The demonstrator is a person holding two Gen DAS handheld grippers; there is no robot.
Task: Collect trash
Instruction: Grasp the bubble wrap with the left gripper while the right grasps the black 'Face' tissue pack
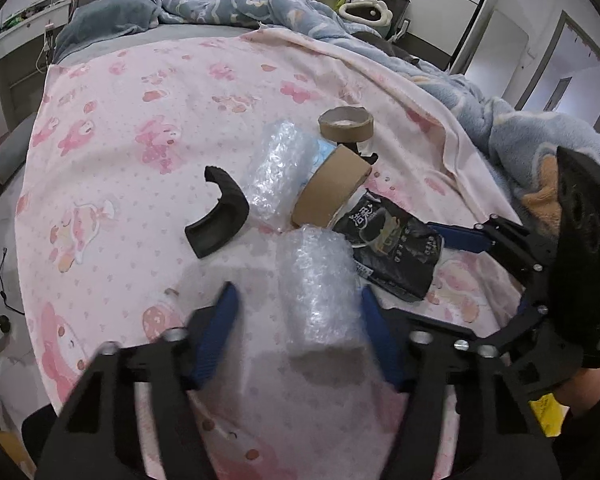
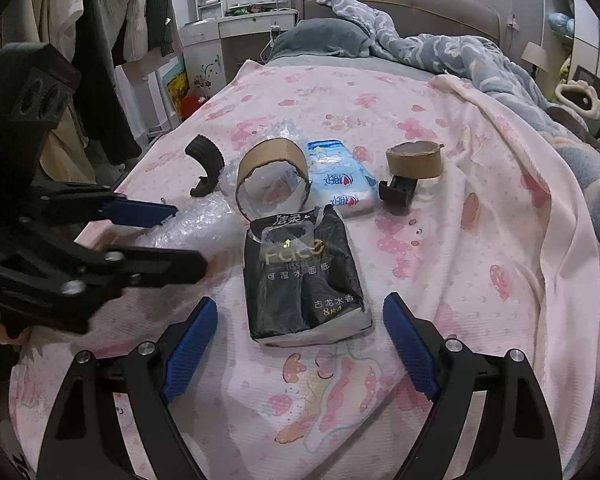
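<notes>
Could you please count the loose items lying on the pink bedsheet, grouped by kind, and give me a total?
Cardboard tape rings: 2, one upright, one lying flat
Bubble wrap pieces: 2, the near one, the far one
Tissue packs: 2, one black, one blue and white
Black plastic pieces: 2, one curved, one small
Total: 8

Glossy plastic bubble wrap, cardboard ring
</notes>
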